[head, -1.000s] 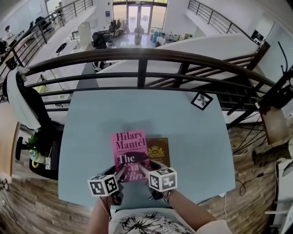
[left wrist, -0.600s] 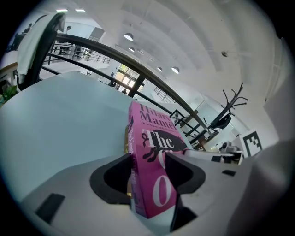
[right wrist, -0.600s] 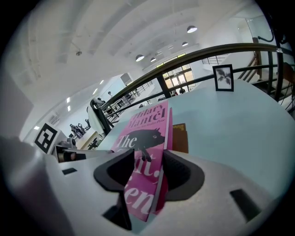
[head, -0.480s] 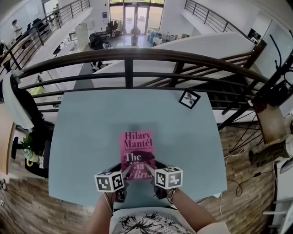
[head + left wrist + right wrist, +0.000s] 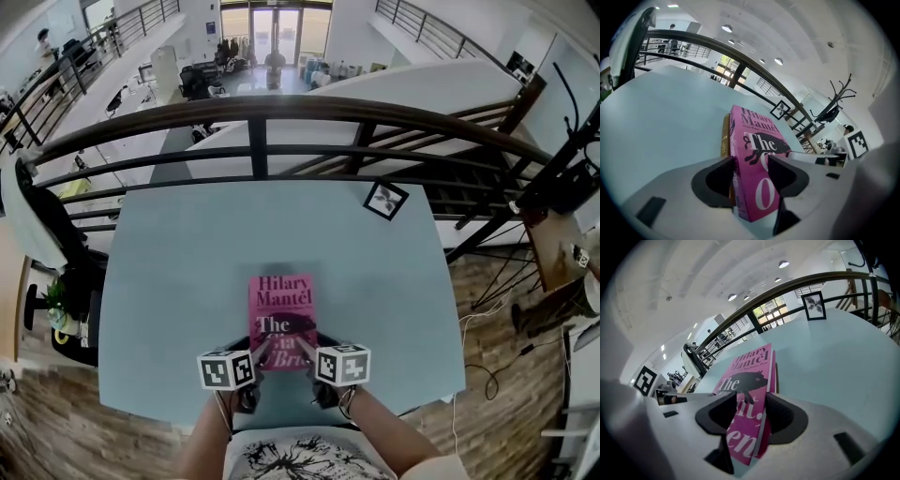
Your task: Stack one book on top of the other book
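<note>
Both grippers hold the near end of a pink book (image 5: 281,319) over the pale blue table (image 5: 178,262). My left gripper (image 5: 255,354) is shut on its left near corner, jaws above and below the cover (image 5: 754,140). My right gripper (image 5: 306,354) is shut on its right near corner (image 5: 745,380). A brown book lies directly beneath it. The head view hides it, but its spine (image 5: 725,136) shows in the left gripper view and a thin edge (image 5: 777,376) in the right gripper view. The pink book sits nearly flat on it, its near end a little raised.
A framed black-and-white marker card (image 5: 385,200) lies at the table's far right corner. A dark railing (image 5: 281,108) runs along the far edge, with a drop behind it. An office chair (image 5: 42,225) stands off the left side.
Both grippers have carried the pink book to the right and lower, over the brown book. The brown book, seen beside it earlier, is now covered in the head view.
</note>
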### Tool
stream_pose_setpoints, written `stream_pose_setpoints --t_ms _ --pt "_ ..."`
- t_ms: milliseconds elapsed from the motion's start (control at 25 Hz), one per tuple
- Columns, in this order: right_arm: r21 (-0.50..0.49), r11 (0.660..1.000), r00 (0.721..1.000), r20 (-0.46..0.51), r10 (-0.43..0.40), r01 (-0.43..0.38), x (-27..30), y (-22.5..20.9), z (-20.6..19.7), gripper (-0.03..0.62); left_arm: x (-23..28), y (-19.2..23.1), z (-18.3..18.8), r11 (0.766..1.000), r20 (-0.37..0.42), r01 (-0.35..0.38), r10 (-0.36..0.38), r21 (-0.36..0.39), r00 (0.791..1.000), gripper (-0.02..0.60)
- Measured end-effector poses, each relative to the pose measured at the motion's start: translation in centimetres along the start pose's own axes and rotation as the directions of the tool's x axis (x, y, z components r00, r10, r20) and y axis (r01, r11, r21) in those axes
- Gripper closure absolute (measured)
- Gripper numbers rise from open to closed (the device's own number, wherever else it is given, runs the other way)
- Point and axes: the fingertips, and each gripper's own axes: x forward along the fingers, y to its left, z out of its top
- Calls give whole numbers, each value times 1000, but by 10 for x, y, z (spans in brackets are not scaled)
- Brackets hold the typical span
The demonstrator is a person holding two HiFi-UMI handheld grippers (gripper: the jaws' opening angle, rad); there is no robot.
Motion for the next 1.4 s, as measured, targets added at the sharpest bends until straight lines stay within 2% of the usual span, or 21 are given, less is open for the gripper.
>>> stream_pose_setpoints --t_ms 240,360,520,680,800,880,1040,1160,1200,1240,1320,1400 --pt "-9 1000 999 -36 -30 29 8 -6 -12 407 7 7 -10 998 -40 -44 46 38 998 373" --pt "-1 999 998 -50 -45 45 9 -10 -16 408 7 8 -12 997 -22 -50 51 51 998 373" --pt "0 999 999 -40 -34 34 11 -9 -13 405 7 9 -10 999 -5 -40 41 22 999 373" --pt "-55 997 998 -43 -51 48 11 -9 -11 394 8 8 -9 999 -13 -38 38 29 999 373" --pt "-109 991 995 -43 -88 83 10 -12 -8 355 6 9 -8 998 -22 -50 51 43 998 373" --pt "-119 987 993 -41 -111 106 7 -16 -6 327 2 10 -8 995 -33 -74 76 63 997 373" --pt "-122 984 991 -16 -131 128 -7 -17 4 329 -16 6 9 979 3 -132 133 156 991 373" --pt "-163 976 989 36 -142 146 -25 -9 21 397 -32 -5 29 963 72 -138 124 232 990 385" --pt "-179 971 987 65 -147 157 -32 -6 27 444 -38 -9 35 958 99 -140 118 249 988 388" --pt "-196 966 983 103 -152 170 -39 -3 35 489 -44 -12 41 954 128 -145 114 262 985 407" --pt "-231 953 969 194 -151 194 -54 7 52 568 -58 -18 53 948 193 -153 101 278 976 496" --pt "-257 945 953 273 -130 203 -68 19 68 599 -72 -27 66 942 253 -149 72 301 965 536"
